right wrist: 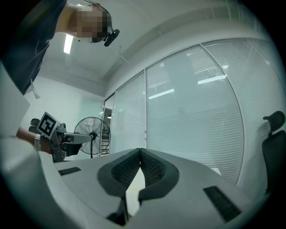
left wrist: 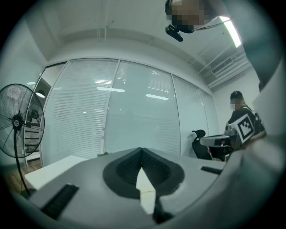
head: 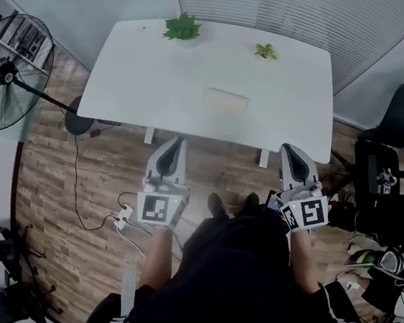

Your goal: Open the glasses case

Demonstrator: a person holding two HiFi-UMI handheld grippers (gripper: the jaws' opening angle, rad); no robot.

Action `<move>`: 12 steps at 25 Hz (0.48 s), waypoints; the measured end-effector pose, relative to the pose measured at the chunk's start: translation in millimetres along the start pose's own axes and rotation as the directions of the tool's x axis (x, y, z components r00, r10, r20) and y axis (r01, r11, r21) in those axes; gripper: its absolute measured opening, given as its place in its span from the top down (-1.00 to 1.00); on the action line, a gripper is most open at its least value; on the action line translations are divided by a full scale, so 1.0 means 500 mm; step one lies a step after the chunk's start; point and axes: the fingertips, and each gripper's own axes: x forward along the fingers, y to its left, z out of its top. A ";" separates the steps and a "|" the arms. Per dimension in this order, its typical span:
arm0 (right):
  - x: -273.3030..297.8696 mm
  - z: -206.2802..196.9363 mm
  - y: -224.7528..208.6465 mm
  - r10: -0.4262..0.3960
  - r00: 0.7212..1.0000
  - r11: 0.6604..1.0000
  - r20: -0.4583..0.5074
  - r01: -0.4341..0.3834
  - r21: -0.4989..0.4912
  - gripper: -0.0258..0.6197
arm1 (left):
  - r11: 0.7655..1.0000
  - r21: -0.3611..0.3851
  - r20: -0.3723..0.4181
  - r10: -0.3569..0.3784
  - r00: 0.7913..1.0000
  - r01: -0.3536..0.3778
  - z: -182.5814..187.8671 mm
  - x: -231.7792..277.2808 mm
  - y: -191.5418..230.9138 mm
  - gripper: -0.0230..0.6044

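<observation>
White table [head: 125,71] ahead holds the glasses case [head: 226,101] lying crosswise, nearer our left gripper [head: 177,144] than our right gripper [head: 293,153]; both closed, empty.

Setting: office. White counter [head: 286,94] stands on a wood-plank floor [head: 73,176]. Black swivel chair [head: 402,118] at right, standing fan [head: 5,73] at left. Glass partition walls with slatted blinds [left wrist: 134,107]; strip ceiling light [left wrist: 232,31].

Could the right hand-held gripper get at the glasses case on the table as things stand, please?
Probably yes: the case lies alone mid-table, with bare table between it and the right hand-held gripper by the near edge. Its jaws are shut, so they would need to open first.
</observation>
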 end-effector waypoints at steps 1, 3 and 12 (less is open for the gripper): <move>0.004 -0.003 0.003 0.000 1.000 1.000 -0.007 0.000 0.002 0.87 | 1.000 -0.003 -0.001 -0.001 1.000 0.001 0.000 0.003 0.004 0.93; 0.013 -0.013 0.004 0.001 1.000 1.000 -0.021 -0.001 0.009 0.87 | 1.000 -0.005 -0.006 -0.002 1.000 0.002 -0.002 0.009 0.008 0.93; 0.086 -0.025 -0.051 0.017 1.000 0.999 -0.013 -0.017 0.030 0.87 | 1.000 0.016 -0.021 0.020 1.000 -0.020 -0.017 0.078 0.028 0.93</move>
